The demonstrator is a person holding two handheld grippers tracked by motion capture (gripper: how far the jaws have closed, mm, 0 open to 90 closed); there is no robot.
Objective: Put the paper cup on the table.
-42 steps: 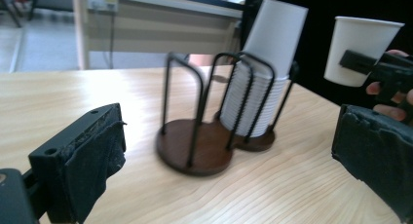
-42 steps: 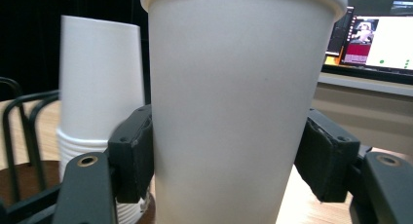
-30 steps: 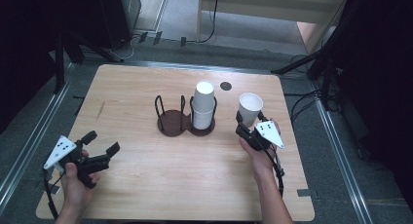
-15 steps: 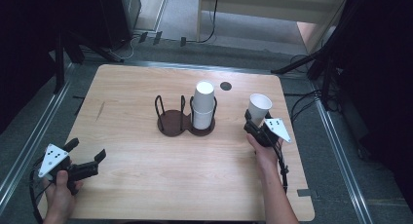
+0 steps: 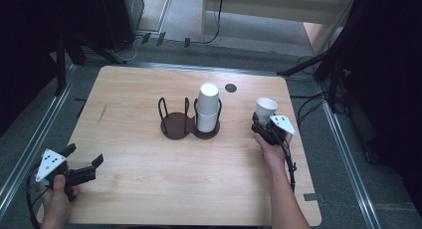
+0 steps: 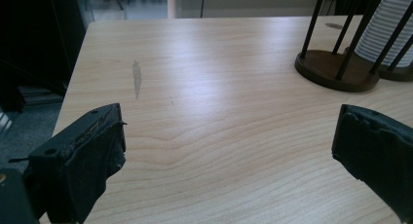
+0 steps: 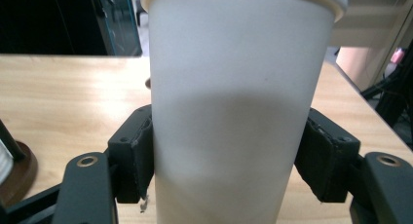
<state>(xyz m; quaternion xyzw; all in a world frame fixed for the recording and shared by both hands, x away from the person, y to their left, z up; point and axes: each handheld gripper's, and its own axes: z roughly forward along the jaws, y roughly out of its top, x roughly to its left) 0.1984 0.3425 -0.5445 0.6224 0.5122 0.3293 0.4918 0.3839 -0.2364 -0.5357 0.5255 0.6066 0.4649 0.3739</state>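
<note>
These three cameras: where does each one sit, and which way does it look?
High view: above the person's side, looking forward and down on the table; both forearms, left gripper, right gripper show.
Left gripper view: rides that gripper, looking across the table at the cup holder; open jaws.
Right gripper view: rides that gripper; jaws clamp the paper cup.
Shared: holder and cup.

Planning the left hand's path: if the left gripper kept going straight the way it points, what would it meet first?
Bare table lies ahead of the open left gripper; farther on, probably the dark cup holder, though depth is unclear.
</note>
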